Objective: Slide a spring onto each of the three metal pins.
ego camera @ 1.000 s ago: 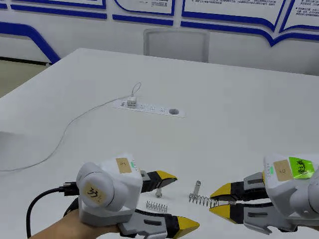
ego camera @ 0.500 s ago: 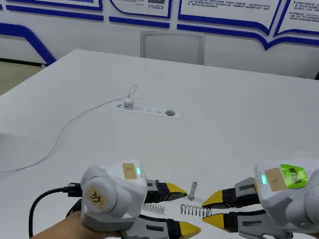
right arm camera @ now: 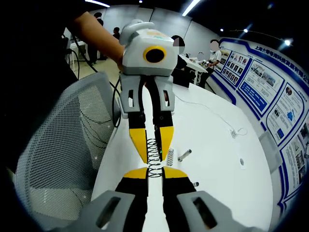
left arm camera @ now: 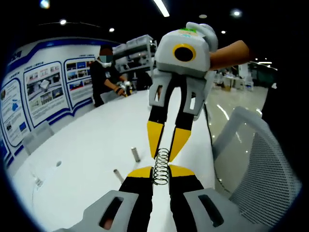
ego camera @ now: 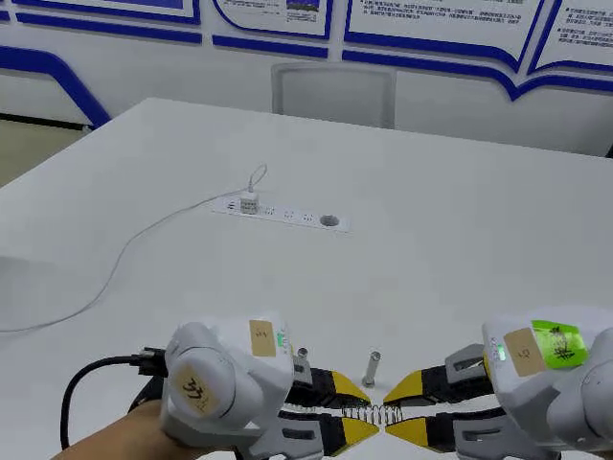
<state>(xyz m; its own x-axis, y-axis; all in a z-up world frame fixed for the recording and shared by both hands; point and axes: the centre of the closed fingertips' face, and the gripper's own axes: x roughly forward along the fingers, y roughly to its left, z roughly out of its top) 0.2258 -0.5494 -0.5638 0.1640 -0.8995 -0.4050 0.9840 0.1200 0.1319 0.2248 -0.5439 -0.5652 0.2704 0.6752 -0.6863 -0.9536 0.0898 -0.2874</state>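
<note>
A small coil spring (ego camera: 375,414) hangs level between the two grippers at the table's near edge. My right gripper (ego camera: 391,414) is shut on its right end; in the right gripper view the spring (right arm camera: 154,162) runs from my jaws to the left gripper (right arm camera: 153,153). My left gripper (ego camera: 362,412) is shut on the other end, and the spring (left arm camera: 161,166) sits between its yellow tips, with the right gripper (left arm camera: 165,153) opposite. Two metal pins (ego camera: 372,366) (ego camera: 303,356) stand just beyond the tips. A second spring (right arm camera: 170,156) lies on the table by a pin (right arm camera: 184,155).
The white table (ego camera: 431,249) stretches ahead. A power strip (ego camera: 287,213) with a white plug and a long cable (ego camera: 124,254) lies mid-table. A grey chair (ego camera: 333,91) stands at the far side. A mesh chair (right arm camera: 63,145) is close behind the near edge.
My left gripper has moved right and narrowed its jaws onto the free end of the spring. The right gripper has brought the spring left to meet it.
</note>
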